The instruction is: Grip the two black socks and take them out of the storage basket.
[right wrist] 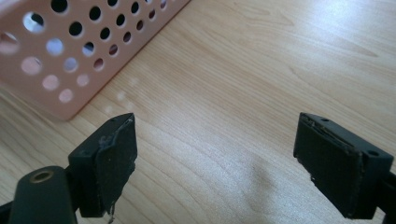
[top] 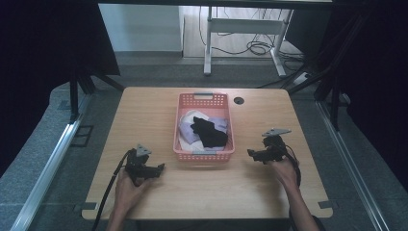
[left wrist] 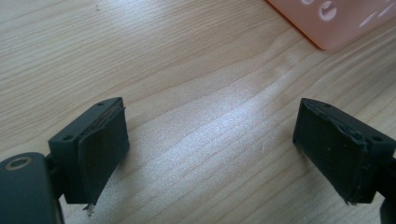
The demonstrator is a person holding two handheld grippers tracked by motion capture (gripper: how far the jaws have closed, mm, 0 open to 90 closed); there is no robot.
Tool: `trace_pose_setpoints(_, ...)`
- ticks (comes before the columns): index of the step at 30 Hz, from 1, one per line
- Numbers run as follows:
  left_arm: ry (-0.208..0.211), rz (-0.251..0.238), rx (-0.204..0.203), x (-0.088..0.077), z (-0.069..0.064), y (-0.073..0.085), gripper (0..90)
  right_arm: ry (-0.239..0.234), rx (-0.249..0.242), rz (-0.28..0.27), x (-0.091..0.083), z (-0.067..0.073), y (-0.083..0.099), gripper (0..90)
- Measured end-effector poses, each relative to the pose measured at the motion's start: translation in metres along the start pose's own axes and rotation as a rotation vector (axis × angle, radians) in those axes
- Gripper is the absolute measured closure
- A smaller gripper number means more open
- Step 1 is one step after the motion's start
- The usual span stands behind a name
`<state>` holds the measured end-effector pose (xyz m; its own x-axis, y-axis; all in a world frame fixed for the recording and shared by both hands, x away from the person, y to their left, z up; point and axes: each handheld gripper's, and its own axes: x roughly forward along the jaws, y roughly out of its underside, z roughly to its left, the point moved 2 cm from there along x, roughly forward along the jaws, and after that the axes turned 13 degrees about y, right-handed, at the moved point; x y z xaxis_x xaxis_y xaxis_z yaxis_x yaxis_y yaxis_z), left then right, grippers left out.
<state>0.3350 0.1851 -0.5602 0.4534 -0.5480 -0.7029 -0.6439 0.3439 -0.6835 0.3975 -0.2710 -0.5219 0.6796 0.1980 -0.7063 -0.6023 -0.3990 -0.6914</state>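
Pink perforated basket (top: pixel 204 153) sits mid-table, long axis running away from the person, holding a black garment (top: pixel 209 133) atop pale lilac and white cloths (top: pixel 187 129). Left gripper (top: pixel 159 168) and right gripper (top: pixel 251 154) rest on the wooden table (top: pixel 144 110) flanking it, jaws spread wide and empty. Judging by this, the work stands at its start; next, one gripper likely must lift over the near rim and reach down to the black garment.
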Motion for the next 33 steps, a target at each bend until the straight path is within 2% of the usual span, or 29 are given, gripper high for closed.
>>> trace_pose_setpoints(13,0.0,-0.004,-0.003,0.0,-0.001,0.0,10.2,0.007,-0.009,0.002,0.0,0.0,0.0,13.3)
trace_pose_setpoints(21,-0.007,-0.003,-0.008,0.0,-0.001,0.0,10.2,-0.01,-0.018,0.007,-0.002,0.003,-0.002,13.2)
trace_pose_setpoints(33,-0.004,0.0,-0.003,0.0,-0.002,0.0,10.2,-0.018,-0.035,-0.02,-0.012,0.004,-0.011,11.8)
